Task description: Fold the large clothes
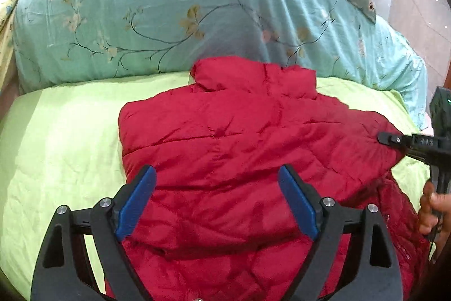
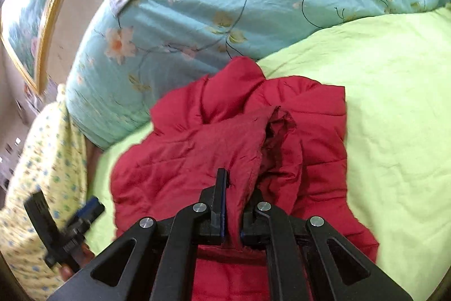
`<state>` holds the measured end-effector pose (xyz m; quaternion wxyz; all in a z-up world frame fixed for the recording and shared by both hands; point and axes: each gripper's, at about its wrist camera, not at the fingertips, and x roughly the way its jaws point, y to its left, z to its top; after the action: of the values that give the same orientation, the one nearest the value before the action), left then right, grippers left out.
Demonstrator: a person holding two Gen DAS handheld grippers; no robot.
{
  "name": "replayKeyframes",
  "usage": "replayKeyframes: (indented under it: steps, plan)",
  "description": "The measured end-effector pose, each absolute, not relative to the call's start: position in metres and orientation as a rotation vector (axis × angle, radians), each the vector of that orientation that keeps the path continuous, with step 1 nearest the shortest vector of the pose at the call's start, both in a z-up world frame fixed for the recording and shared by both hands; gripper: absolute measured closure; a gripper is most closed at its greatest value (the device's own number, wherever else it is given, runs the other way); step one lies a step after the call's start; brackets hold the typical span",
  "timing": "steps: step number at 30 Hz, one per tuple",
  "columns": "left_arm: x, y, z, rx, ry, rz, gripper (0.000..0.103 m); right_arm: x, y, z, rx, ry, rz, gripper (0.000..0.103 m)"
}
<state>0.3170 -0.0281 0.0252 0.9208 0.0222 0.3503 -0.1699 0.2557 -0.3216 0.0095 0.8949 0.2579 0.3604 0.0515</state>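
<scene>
The red jacket [image 1: 225,148] looks puffy, soft and slippery. The right gripper [image 2: 232,205] pinches a fold near its sleeve; the left gripper [image 1: 217,199] hangs wide open, empty.

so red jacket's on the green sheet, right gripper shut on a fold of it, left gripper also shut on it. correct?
Not quite. The left gripper is open, its blue pads spread above the red jacket without pinching it, as the left wrist view shows. The rest holds: the jacket lies on the green sheet and the right gripper is shut on a fold.
</scene>
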Motion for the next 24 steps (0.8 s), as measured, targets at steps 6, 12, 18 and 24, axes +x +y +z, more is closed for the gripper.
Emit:
replayKeyframes:
  steps: [6,12,18,24]
  plan:
    - [0.349,-0.040,-0.008,0.079,0.865,-0.351,0.014,0.256,-0.320,-0.008,0.468,0.806,0.073,0.094]
    - [0.351,-0.043,-0.029,0.107,0.895,-0.342,0.014,0.244,-0.322,0.001,0.446,0.795,-0.001,0.079]
    - [0.349,-0.042,-0.033,0.099,0.895,-0.328,0.014,0.227,-0.294,0.047,0.312,0.636,-0.022,0.067]
    - [0.340,-0.038,-0.026,0.112,0.883,-0.332,0.014,0.271,-0.259,0.007,0.218,0.792,0.028,0.065]
